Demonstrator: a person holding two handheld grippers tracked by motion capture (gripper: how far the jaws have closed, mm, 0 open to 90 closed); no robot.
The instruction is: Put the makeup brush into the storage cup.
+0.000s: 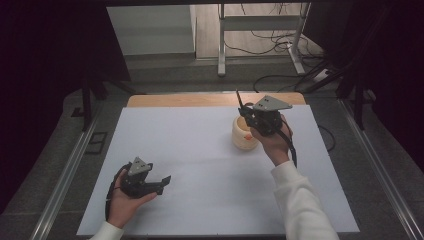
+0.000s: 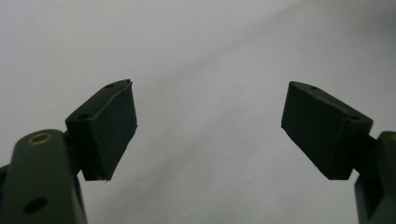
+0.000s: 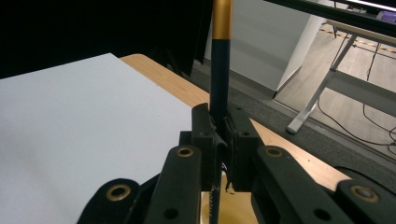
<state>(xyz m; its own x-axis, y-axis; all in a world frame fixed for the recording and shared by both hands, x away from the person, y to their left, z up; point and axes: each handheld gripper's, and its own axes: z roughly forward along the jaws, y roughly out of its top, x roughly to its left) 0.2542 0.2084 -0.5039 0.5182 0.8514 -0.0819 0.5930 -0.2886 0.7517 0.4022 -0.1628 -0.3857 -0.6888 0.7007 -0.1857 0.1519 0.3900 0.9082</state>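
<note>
Right gripper (image 1: 248,113) pinches slim black pen with gold band (image 3: 219,70) upright, directly above cream holder cup (image 1: 243,136) at far side of white mat (image 1: 200,150), likely for vertical insertion or removal. Left gripper (image 1: 162,182) spread wide, idle over near-left mat.

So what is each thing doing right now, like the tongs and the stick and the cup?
Left tongs: open wide, holding nothing, low over the white table.
Right tongs: shut on the stick, above the cup.
Stick: dark with a gold band, upright, pinched between the right tongs.
Cup: cream-coloured, standing upright on the table under the right tongs.
</note>
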